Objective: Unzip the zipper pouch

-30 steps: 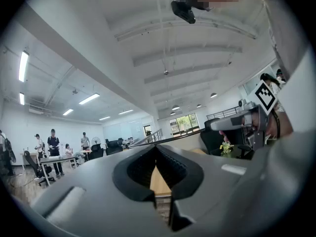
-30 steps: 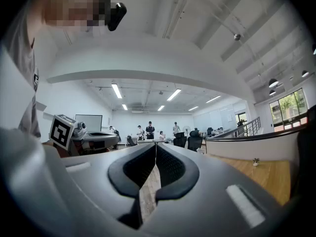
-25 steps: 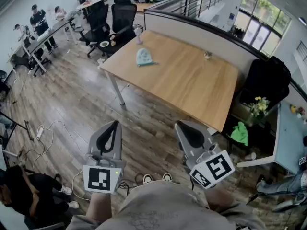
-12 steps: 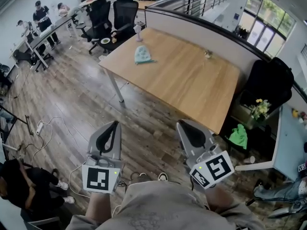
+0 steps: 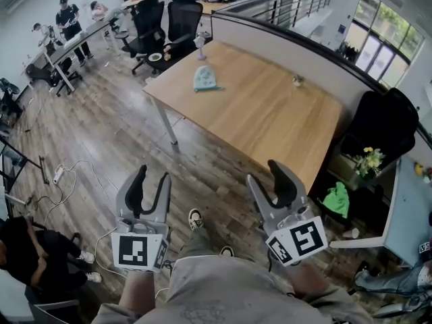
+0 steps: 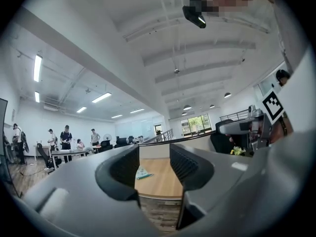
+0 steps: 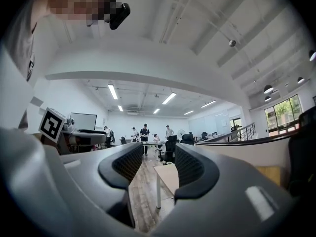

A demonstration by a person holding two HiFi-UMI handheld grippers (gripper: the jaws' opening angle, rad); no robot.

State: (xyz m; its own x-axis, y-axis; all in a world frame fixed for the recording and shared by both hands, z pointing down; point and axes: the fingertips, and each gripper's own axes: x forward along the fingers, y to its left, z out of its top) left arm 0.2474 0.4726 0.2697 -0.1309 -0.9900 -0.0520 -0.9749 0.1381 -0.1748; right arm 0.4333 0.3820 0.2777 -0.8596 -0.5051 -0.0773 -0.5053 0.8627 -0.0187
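Observation:
A pale green zipper pouch (image 5: pixel 204 79) lies near the far left corner of a wooden table (image 5: pixel 270 120); between the left jaws it shows small as the pouch (image 6: pixel 142 173). My left gripper (image 5: pixel 150 184) and right gripper (image 5: pixel 268 178) hover over the floor, well short of the table, both pointing level. The jaws of both have just been opening and now stand apart with nothing between them. In the left gripper view the left gripper (image 6: pixel 154 166) faces the table; in the right gripper view the right gripper (image 7: pixel 158 166) faces the table's left corner (image 7: pixel 168 174).
A small object (image 5: pixel 295 81) sits at the table's far edge beside a low partition (image 5: pixel 290 52). Black office chairs (image 5: pixel 177 25) stand behind the table. People sit at desks (image 5: pixel 74 36) far left. A cable and power strip (image 5: pixel 59 174) lie on the wood floor. My shoe (image 5: pixel 195 218) shows below.
Both grippers' jaws were shut in the earlier frames and now stand open. I have stepped closer to the table, one shoe now forward on the floor.

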